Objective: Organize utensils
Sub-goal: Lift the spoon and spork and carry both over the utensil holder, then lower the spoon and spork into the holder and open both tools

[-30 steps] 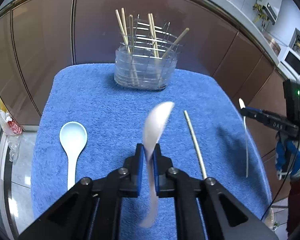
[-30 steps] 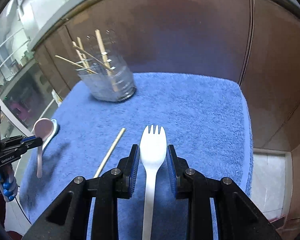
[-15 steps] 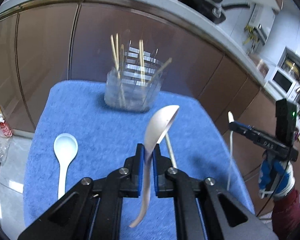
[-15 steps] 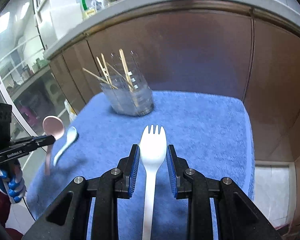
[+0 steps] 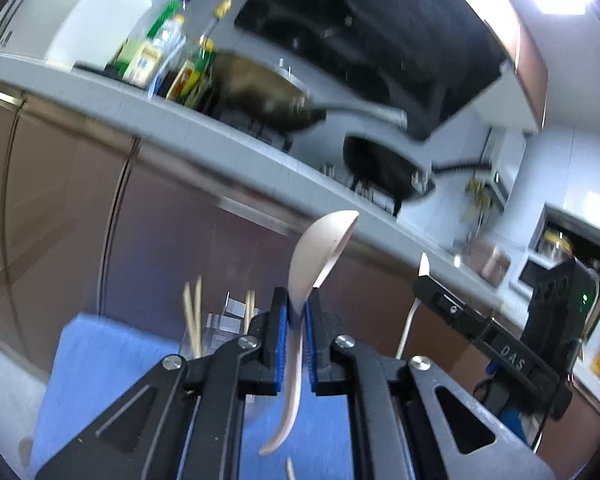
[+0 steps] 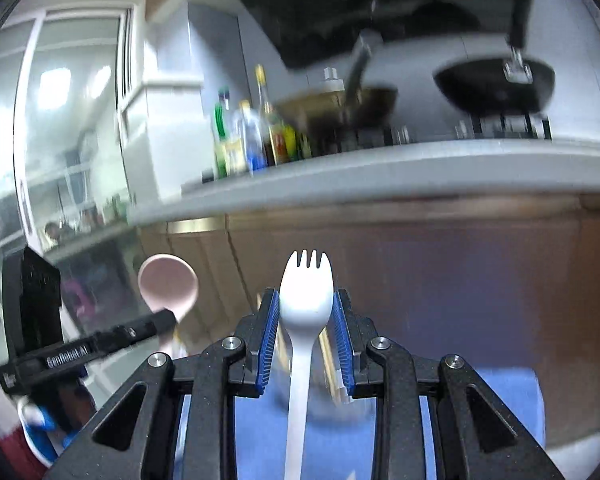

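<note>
My left gripper [image 5: 296, 312] is shut on a pale pink spoon [image 5: 320, 248], bowl up, held high above the blue towel [image 5: 100, 356]. It also shows in the right wrist view [image 6: 168, 284]. My right gripper [image 6: 306, 312] is shut on a white spork [image 6: 306, 288], tines up; the spork also shows edge-on in the left wrist view [image 5: 423, 266]. The clear utensil holder [image 5: 220, 328] with wooden chopsticks [image 5: 192, 316] stands on the towel, partly hidden behind my left fingers. In the right wrist view the holder is blurred behind the spork handle.
Brown cabinet fronts [image 5: 160, 232] rise behind the towel. A grey countertop [image 6: 380, 168] above carries bottles [image 6: 252, 140] and two pans [image 5: 268, 92]. A loose chopstick end [image 5: 290, 468] lies on the towel at the lower edge of the left view.
Both grippers have tilted and risen, so the views now look over the countertop instead of down on the towel. Each still holds its utensil. The white spoon on the towel has left view.
</note>
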